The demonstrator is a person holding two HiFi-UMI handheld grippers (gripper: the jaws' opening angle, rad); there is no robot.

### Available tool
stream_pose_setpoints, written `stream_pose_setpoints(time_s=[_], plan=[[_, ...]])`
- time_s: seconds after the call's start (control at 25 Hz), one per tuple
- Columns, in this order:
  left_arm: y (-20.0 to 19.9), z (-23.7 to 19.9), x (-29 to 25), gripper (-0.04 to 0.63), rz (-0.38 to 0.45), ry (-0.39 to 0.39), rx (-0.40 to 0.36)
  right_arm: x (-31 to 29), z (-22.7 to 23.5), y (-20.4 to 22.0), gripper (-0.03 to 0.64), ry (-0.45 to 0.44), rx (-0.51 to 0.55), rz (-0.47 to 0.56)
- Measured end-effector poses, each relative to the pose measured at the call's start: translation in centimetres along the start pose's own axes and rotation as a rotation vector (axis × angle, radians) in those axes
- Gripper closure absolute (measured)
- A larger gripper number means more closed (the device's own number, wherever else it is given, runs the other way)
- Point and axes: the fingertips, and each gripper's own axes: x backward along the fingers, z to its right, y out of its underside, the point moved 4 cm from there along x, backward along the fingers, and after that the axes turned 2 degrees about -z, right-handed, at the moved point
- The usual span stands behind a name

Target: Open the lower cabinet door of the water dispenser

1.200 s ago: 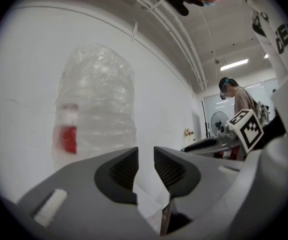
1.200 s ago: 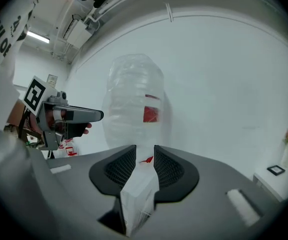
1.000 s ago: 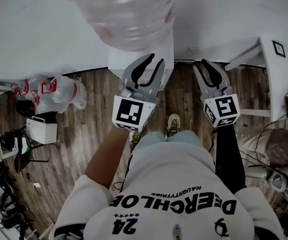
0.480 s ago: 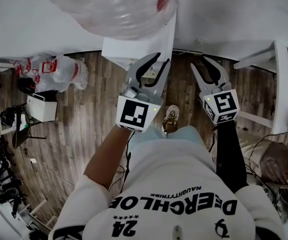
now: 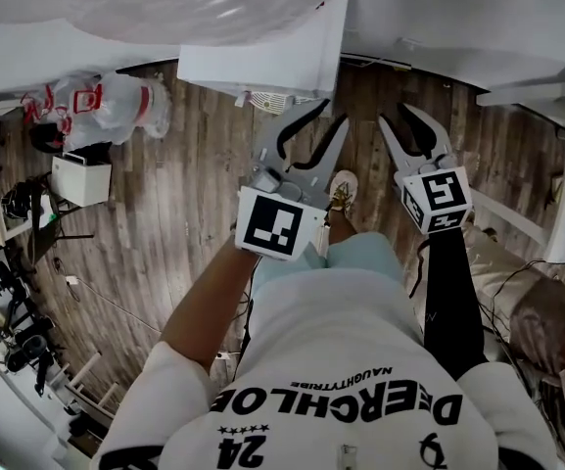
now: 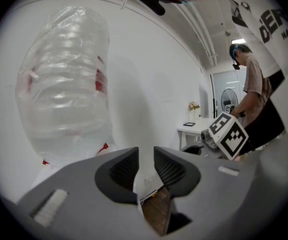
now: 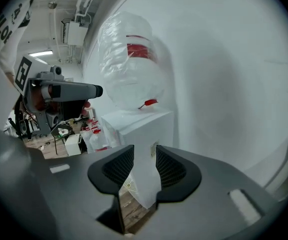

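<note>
The left tool [image 5: 331, 114] has its jaws apart with nothing between them; through the gap only white wall [image 7: 223, 59] and a strip of wooden floor [image 5: 194, 213] show. Just to its right, the right tool [image 5: 397, 116] also has its jaws parted, having just been opening, and it grips nothing. A white corner of the water dispenser [image 7: 146, 126] shows through its gap, ahead of the pads and untouched. Both tools point forward and somewhat down, side by side above the floor.

The water dispenser stands just ahead of the left tool and ahead-left of the right one, against the wall, with a large clear bottle [image 7: 131, 69] upturned on top. Its lower cabinet door cannot be told apart from the white body.

Below, between the tools, is the person's shoe [image 5: 341, 189]. Well off to the left of the left tool, spare bottles [image 5: 106, 106] and a small white box [image 5: 81, 179] sit on the floor. Beyond the right tool, another person [image 6: 256, 84] stands by a white worktop [image 6: 193, 129].
</note>
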Motion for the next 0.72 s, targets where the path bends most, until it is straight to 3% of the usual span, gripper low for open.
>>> stream_pose_setpoints(time_s=[0.4, 0.56, 0.72], plan=[[5.8, 2.7, -2.2, 0.463, -0.128, 0.077, 0.015, -1.9, 0.5, 6.2, 0.488, -0.029, -0.069, -0.061], [8.7, 3.2, -2.9, 0.463, -0.2, 0.099, 0.064, -2.6, 0.4, 8.5, 0.477, -0.036, -0.088, -0.092], [11.8, 3.6, -4.0, 0.463, -0.236, 0.125, 0.03, -3.5, 0.0, 11.1, 0.472, -0.039, -0.084, -0.136]])
